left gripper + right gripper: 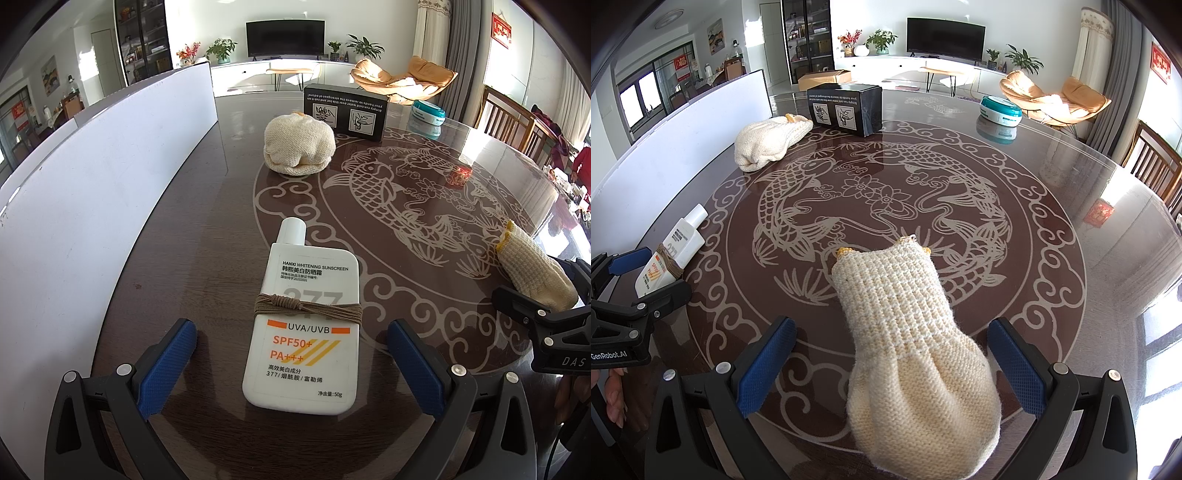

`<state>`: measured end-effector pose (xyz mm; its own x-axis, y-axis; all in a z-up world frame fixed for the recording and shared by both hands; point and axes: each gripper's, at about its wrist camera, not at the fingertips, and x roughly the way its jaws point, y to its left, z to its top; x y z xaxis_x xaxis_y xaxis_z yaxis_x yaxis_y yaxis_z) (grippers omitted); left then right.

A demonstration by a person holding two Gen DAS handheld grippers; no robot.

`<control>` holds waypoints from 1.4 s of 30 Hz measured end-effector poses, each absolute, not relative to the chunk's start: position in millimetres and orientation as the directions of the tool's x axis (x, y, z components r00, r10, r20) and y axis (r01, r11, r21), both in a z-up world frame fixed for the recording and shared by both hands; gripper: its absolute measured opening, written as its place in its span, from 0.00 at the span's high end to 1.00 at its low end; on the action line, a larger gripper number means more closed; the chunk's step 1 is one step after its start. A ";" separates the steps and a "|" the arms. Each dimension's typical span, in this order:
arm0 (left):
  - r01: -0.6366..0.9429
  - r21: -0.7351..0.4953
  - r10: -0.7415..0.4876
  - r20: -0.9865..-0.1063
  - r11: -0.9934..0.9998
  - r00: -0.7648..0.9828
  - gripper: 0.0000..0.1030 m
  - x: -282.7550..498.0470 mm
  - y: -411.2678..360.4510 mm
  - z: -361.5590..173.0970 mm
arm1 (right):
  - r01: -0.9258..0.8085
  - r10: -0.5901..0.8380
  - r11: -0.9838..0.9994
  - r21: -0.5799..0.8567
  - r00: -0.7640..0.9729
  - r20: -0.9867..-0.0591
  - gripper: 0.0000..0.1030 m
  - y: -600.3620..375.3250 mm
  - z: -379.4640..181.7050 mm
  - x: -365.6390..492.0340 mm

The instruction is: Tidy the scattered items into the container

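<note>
Sunscreen bottle (301, 325) lies flat on the dark counter (424, 229), cap pointing away, w/ a brown cord (308, 305) wound round its middle. Left tongs (291, 363) are spread wide, one blue pad each side of the bottle's lower half, neither touching it. Right tongs (892, 365) are spread too, straddling a cream knit glove (908, 350) that lies lengthwise between the pads w/ its yellow-edged cuff pointing away; the right pad looks v. close to the knit, contact can't be told. From the right wrist cam the left tongs and bottle sit at far left near the counter edge; from the left wrist cam the right tongs and glove show at far right, so the two are well apart. A second cream glove (299, 146), bunched up, rests farther back, just beside a black box (345, 112) standing w/ printed pictograms facing the cams. A teal-and-white round tub (1001, 110) sits apart to the right, near the far rim. A tall white panel (92, 177) runs along the left side of the counter; whether it's a wall of the container can't be told.
</note>
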<state>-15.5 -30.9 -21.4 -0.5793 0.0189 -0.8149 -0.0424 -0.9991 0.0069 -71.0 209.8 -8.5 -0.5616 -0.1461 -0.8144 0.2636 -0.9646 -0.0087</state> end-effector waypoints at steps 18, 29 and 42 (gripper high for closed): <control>-0.043 0.006 0.021 -0.815 -0.999 -0.580 0.00 -14.4 -31.8 -20.6 | 0.264 -0.146 -0.965 -0.009 -0.562 -0.814 0.00 209.9 -8.7 -71.0; -0.043 0.008 0.019 -0.815 -0.999 -0.580 0.00 -14.1 -31.5 -20.5 | 0.264 -0.146 -0.965 -0.009 -0.562 -0.814 0.00 210.0 -8.7 -70.9; -0.046 0.006 0.022 -0.815 -0.999 -0.580 0.00 -12.3 -32.3 -20.2 | 0.264 -0.146 -0.965 -0.009 -0.562 -0.814 0.00 210.0 -8.7 -71.0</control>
<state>-12.3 -32.3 -20.2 -0.5796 0.0221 -0.8146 -0.0465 -0.9989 0.0060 -71.0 210.0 -8.7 -0.5616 -0.1462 -0.8144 0.2636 -0.9646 -0.0087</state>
